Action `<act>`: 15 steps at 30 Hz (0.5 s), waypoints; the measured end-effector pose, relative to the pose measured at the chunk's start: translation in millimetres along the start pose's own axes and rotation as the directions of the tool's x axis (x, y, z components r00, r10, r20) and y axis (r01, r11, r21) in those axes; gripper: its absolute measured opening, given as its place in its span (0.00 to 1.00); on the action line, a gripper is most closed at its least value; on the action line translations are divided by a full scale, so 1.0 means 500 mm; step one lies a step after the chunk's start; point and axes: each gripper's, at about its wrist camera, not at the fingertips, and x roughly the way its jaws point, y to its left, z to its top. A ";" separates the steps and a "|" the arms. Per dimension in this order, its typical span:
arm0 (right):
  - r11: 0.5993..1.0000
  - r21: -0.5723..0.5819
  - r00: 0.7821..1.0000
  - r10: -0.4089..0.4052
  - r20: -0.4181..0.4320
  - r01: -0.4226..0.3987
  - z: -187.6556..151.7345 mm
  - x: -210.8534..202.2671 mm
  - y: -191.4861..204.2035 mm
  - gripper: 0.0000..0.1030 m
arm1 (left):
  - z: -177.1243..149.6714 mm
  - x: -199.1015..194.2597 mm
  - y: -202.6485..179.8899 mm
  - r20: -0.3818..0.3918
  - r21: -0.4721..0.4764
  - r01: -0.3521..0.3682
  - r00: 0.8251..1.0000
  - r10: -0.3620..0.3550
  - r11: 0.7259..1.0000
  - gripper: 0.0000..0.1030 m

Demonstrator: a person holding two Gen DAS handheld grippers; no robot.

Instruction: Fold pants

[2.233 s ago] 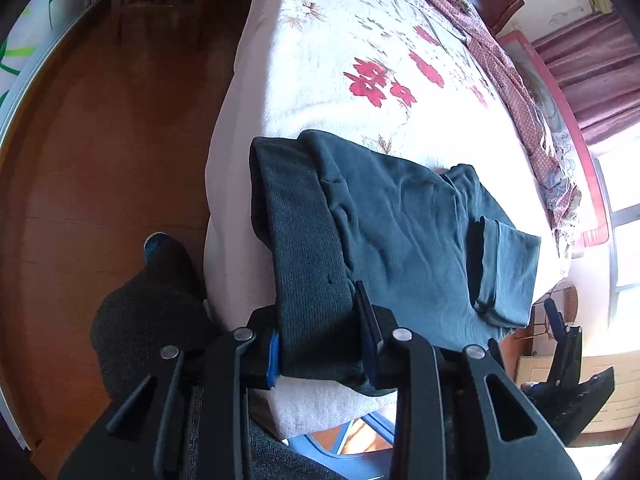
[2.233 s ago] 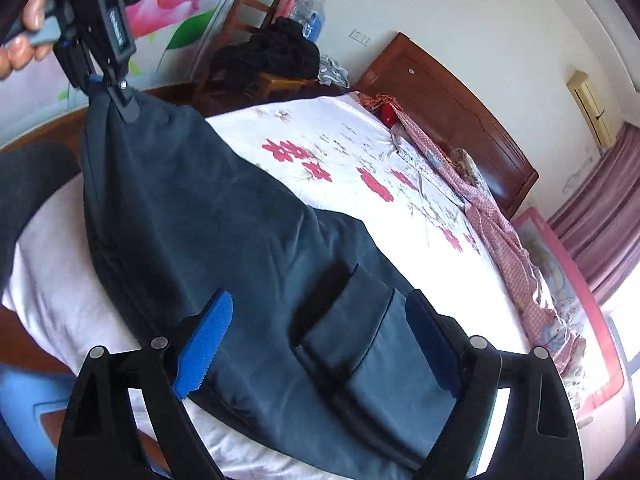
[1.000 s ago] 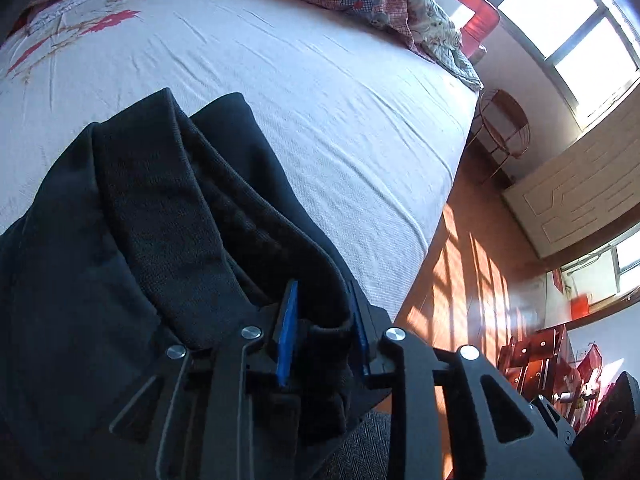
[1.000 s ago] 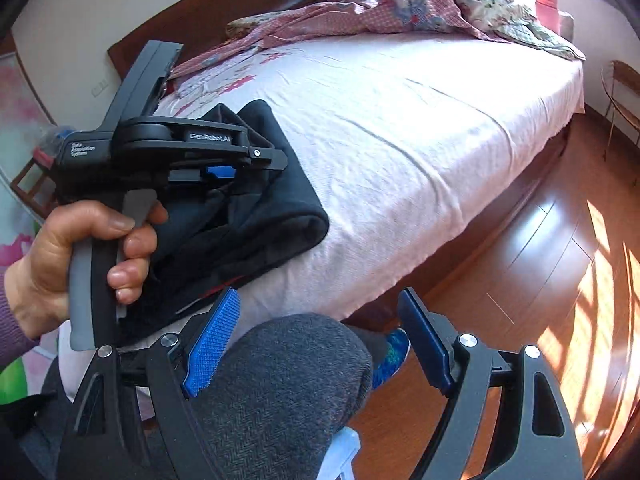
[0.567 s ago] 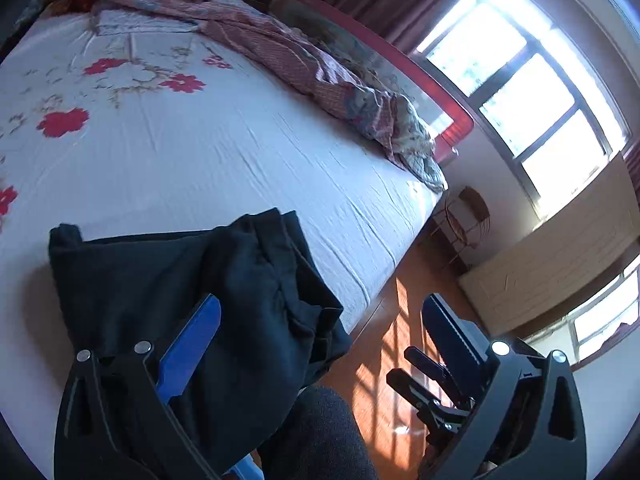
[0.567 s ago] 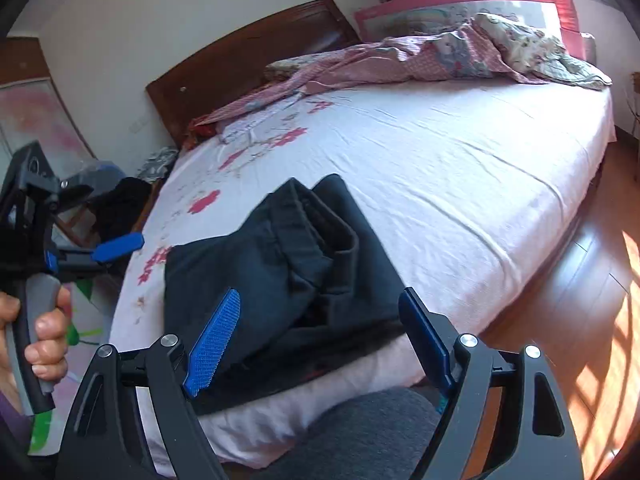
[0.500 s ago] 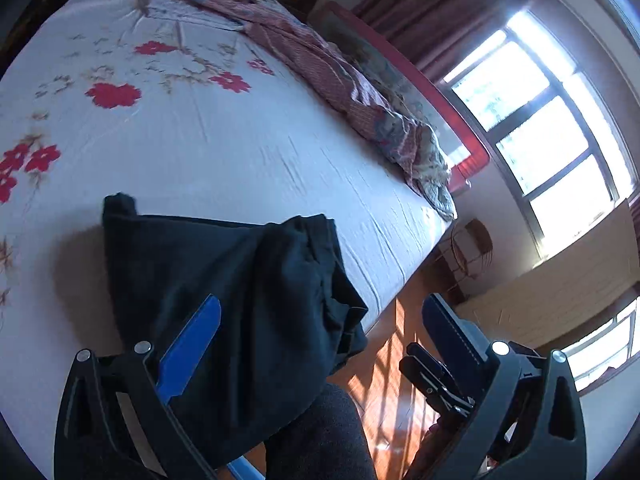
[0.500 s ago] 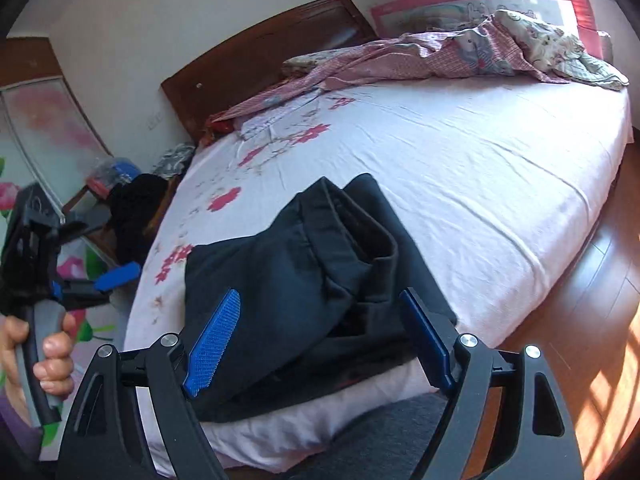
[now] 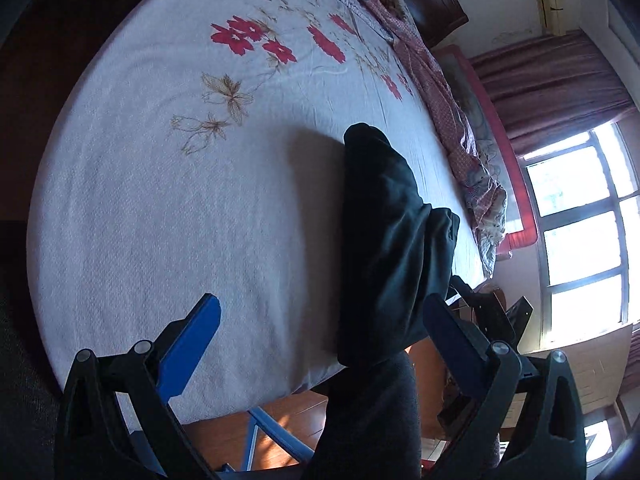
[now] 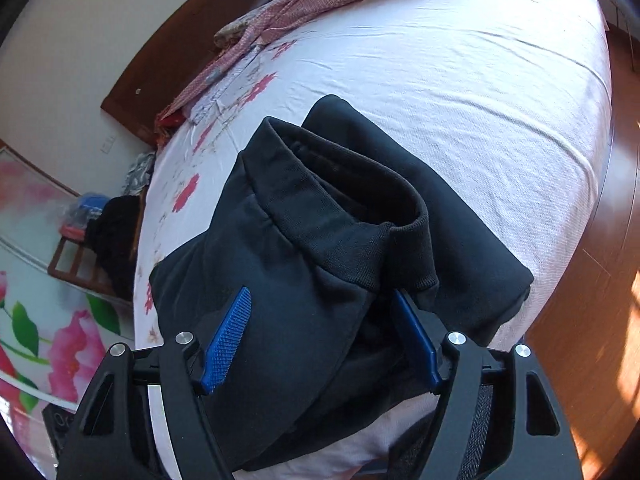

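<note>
Right wrist view: the folded dark pants (image 10: 320,248) lie at the bed's (image 10: 500,92) near edge, and the right tool (image 10: 320,336) is closing around their waistband, pads not yet pressing. The left tool (image 9: 320,332) gapes wide, empty, over the bed beside the pants.

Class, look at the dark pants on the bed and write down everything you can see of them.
The pants are dark navy, of a soft knit, with a ribbed waistband gaping open on top. They lie folded in a loose bundle near the edge of the bed, on its white sheet. The right gripper is closing around the near end; the left gripper stands open, beside them.
</note>
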 end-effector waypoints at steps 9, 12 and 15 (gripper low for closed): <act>0.985 -0.173 0.987 0.019 0.159 0.008 0.030 -0.135 0.066 0.09 | -0.015 0.048 -0.057 -0.056 0.086 -0.009 0.998 0.014 0.996 0.98; 0.987 -0.147 0.987 -0.047 0.152 0.070 0.018 -0.132 0.022 0.09 | -0.005 0.056 -0.092 -0.038 0.146 -0.012 0.999 0.018 0.989 0.98; 0.992 -0.031 0.989 -0.121 0.086 0.124 -0.008 -0.063 -0.077 0.09 | 0.004 0.083 -0.131 -0.041 0.231 -0.015 0.999 0.025 0.973 0.98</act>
